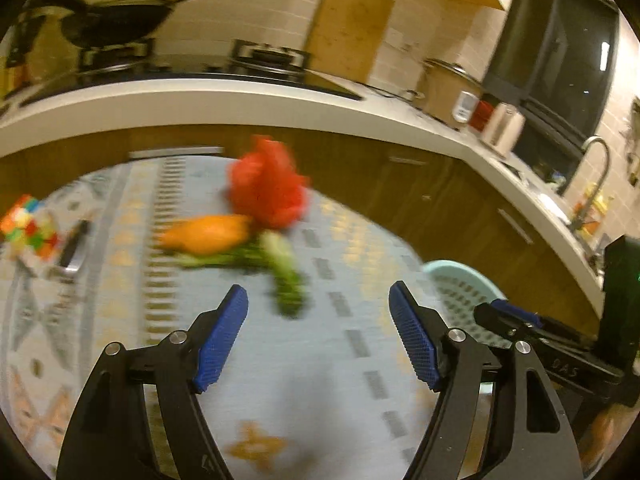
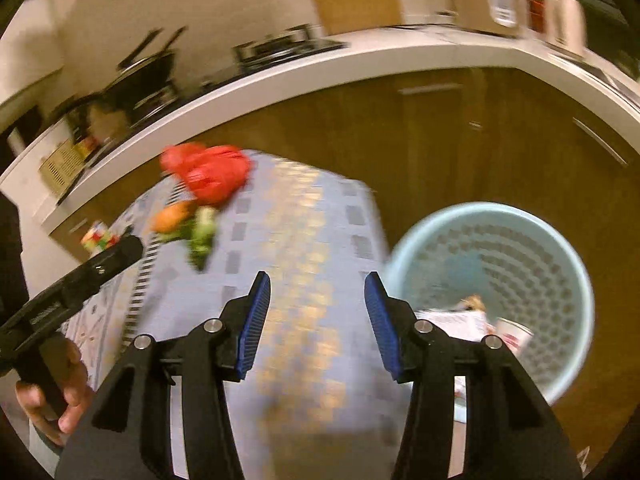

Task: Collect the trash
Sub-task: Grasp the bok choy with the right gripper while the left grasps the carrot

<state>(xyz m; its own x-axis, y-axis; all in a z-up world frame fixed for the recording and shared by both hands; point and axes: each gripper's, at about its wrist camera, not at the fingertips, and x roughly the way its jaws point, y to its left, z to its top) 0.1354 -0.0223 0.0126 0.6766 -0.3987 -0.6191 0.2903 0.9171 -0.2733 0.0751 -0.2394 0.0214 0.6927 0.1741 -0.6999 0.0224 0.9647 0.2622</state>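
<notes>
Here both grippers are seen empty above the patterned table (image 1: 328, 360). The left gripper (image 1: 318, 336) is held with its fingers spread wide and nothing between them; the right gripper (image 2: 316, 320) is likewise parted, less widely, with only cloth seen in the gap. At the lower right of the right wrist view a pale blue basket (image 2: 404, 256) is seen beside the table edge, with paper scraps and a cup (image 2: 514, 334) already inside. The remaining items are grouped at the far end of the table: a crumpled red bag (image 1: 268, 184), an orange piece (image 1: 206, 234) touching it, and green vegetable scraps (image 1: 286, 280) just below. The step in hand is judged to be a reach for more trash. Next, the open fingers need to be brought around one item, probably the greens, and closed.
</notes>
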